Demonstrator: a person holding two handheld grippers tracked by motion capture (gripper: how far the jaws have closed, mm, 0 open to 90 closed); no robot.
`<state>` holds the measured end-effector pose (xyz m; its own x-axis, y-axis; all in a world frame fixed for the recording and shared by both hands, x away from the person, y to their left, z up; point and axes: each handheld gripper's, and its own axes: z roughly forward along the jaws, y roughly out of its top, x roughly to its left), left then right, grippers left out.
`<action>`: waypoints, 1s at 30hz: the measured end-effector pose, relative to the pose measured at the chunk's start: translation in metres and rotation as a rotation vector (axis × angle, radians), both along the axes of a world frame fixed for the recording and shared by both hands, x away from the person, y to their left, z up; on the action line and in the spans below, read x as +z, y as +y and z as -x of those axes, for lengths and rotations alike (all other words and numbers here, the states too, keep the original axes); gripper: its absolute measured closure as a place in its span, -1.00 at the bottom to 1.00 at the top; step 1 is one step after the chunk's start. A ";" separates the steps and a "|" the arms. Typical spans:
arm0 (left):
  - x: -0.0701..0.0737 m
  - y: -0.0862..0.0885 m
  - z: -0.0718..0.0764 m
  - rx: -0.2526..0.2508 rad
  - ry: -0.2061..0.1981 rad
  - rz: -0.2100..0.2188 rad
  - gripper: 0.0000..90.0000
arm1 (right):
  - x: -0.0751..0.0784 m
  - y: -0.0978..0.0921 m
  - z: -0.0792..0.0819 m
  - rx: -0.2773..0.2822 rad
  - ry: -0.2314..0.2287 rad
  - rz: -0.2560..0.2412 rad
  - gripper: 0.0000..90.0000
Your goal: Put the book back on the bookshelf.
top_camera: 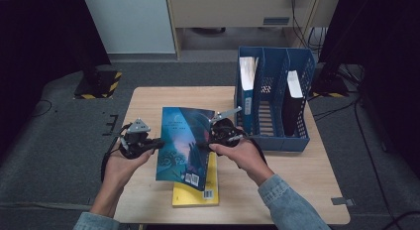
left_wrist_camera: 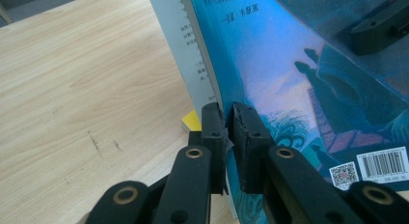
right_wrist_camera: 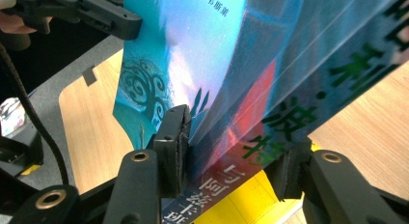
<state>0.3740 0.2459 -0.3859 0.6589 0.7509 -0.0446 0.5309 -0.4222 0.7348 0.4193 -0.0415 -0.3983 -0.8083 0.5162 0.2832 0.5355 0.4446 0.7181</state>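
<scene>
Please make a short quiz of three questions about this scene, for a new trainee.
1. True or false: the blue book is held by both the left gripper and the right gripper.
2. What lies on the table under the blue book? A) a yellow book B) a red folder C) a pen
3. Fill in: the left gripper's jaws pinch only the book's ____.

Key
1. True; each gripper grips one side of the book.
2. A; the yellow book lies flat beneath it.
3. Cover; the white pages stand apart to the side of the jaws in the left gripper view.
</scene>
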 end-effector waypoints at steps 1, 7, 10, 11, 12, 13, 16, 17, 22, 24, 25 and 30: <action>0.001 -0.001 0.000 0.000 -0.001 0.002 0.86 | 0.001 0.000 -0.001 -0.001 -0.008 0.000 0.26; 0.010 -0.006 -0.003 -0.012 -0.011 0.003 0.87 | 0.010 -0.005 -0.006 -0.049 -0.063 0.009 0.37; 0.008 -0.009 -0.005 -0.015 -0.006 -0.006 0.87 | 0.016 -0.008 -0.009 -0.057 -0.086 0.006 0.46; 0.006 -0.011 -0.005 -0.015 -0.006 -0.012 0.87 | 0.016 -0.008 -0.009 -0.057 -0.086 0.006 0.46; 0.005 -0.012 -0.005 -0.017 -0.006 -0.018 0.87 | 0.017 -0.009 -0.010 -0.058 -0.089 0.002 0.47; 0.003 -0.013 -0.005 -0.020 -0.005 -0.024 0.87 | 0.018 -0.010 -0.010 -0.060 -0.091 -0.004 0.47; -0.002 -0.017 -0.004 -0.032 0.003 -0.027 0.87 | 0.025 -0.014 -0.012 -0.072 -0.103 -0.033 0.49; -0.003 -0.018 -0.004 -0.032 0.001 -0.023 0.87 | 0.027 -0.015 -0.012 -0.075 -0.107 -0.029 0.51; -0.001 -0.018 -0.005 -0.027 -0.004 -0.023 0.87 | 0.031 -0.016 -0.013 -0.070 -0.121 -0.020 0.55; 0.001 -0.017 -0.007 -0.020 -0.006 -0.023 0.87 | 0.033 -0.015 -0.014 -0.070 -0.122 -0.022 0.55; 0.001 -0.016 -0.008 -0.016 -0.009 -0.021 0.87 | 0.037 -0.013 -0.016 -0.067 -0.132 -0.026 0.56; 0.004 -0.013 -0.015 0.007 -0.029 -0.023 0.87 | 0.046 -0.008 -0.022 -0.067 -0.157 -0.036 0.60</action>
